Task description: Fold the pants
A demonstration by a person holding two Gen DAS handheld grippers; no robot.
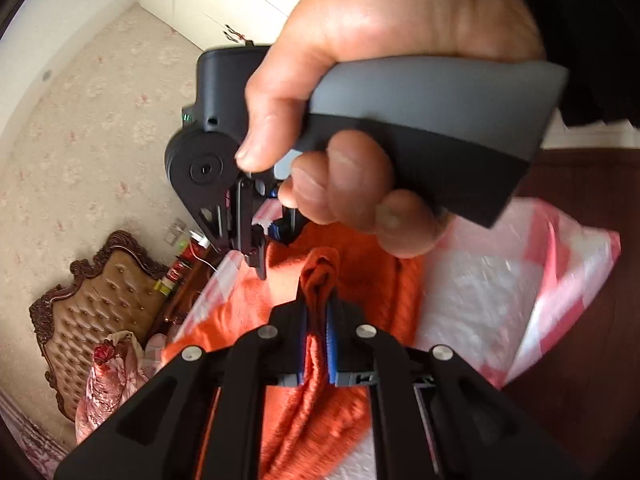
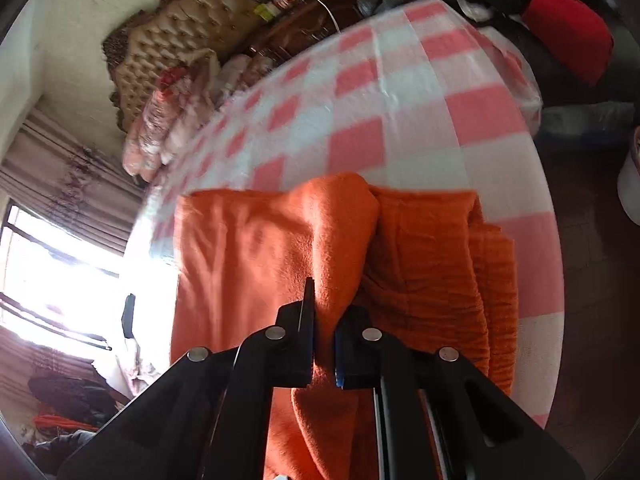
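- The orange pants [image 2: 248, 264] lie on a bed covered by a pink-and-white checked sheet [image 2: 404, 92]; a smoother fleecy layer sits to the left in the right wrist view and a crinkled layer to the right.
- A raised ridge of the fabric runs up between the two layers toward the sheet.
- The right gripper [image 2: 325, 320] is clamped on this ridge: its two fingers stand close together with orange cloth pinched between them.
- The left gripper [image 1: 317, 312] is likewise closed on a bunched fold of the pants [image 1: 320, 276], the cloth rising in a knot just past the fingertips.
- In the left wrist view, a bare hand [image 1: 360, 92] wraps the grey-and-black handle of the other gripper unit, thumb along its side and fingers curled underneath, directly above the pants.
- That unit's own fingers point down toward the fabric; the hand and motion blur make their spacing hard to read from this view.
- The lower part of the pants is cut off by the gripper bodies in both views.
- A tufted headboard [image 2: 184, 36] with a carved dark frame stands at the head of the bed, with a floral pillow [image 2: 160, 120] beside it.
- A bright window [image 2: 52, 280] overexposes the left edge of the right wrist view.
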